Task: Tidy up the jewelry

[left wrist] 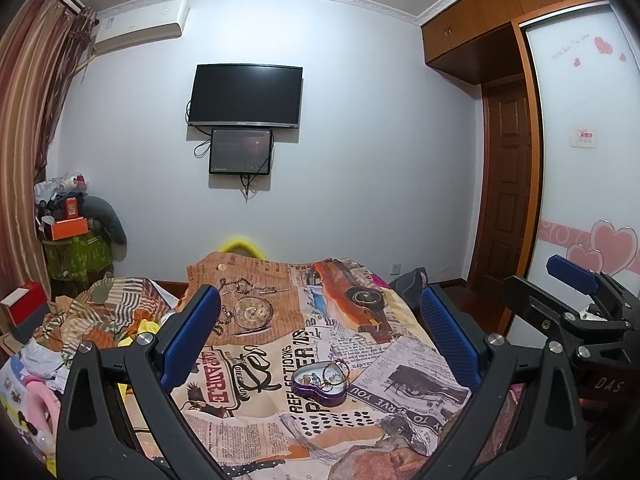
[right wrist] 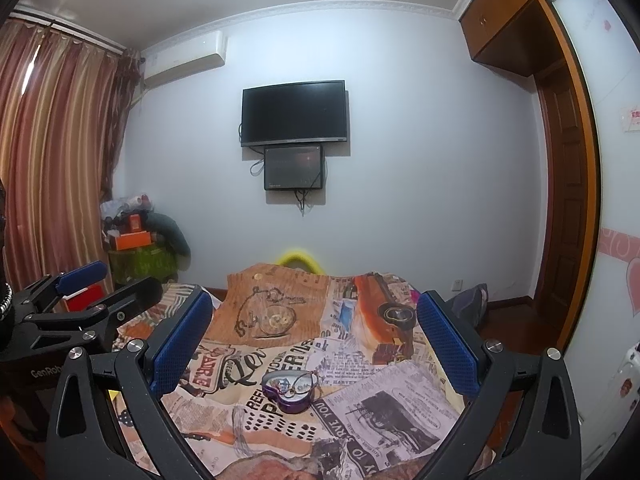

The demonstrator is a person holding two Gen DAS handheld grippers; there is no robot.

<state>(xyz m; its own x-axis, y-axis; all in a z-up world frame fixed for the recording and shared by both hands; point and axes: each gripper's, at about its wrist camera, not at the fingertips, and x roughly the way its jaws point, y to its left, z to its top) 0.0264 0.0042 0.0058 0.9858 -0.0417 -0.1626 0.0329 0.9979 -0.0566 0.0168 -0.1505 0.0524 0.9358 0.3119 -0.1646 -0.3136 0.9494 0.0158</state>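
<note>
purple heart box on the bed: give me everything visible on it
The purple heart-shaped box looks like shiny metal, with a pale silvery inside. It is open, with no lid in view, and sits flat on the newspaper-print bedspread. Small jewelry pieces lie inside, and a thin ring-shaped bangle leans over its far rim. Neither hand-held gripper touches it.

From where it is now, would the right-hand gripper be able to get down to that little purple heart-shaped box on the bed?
Probably yes. The right gripper is open and empty, and the purple box lies just ahead between its fingers on the printed bedspread. Nothing stands between them; the left gripper is off to one side.
</note>
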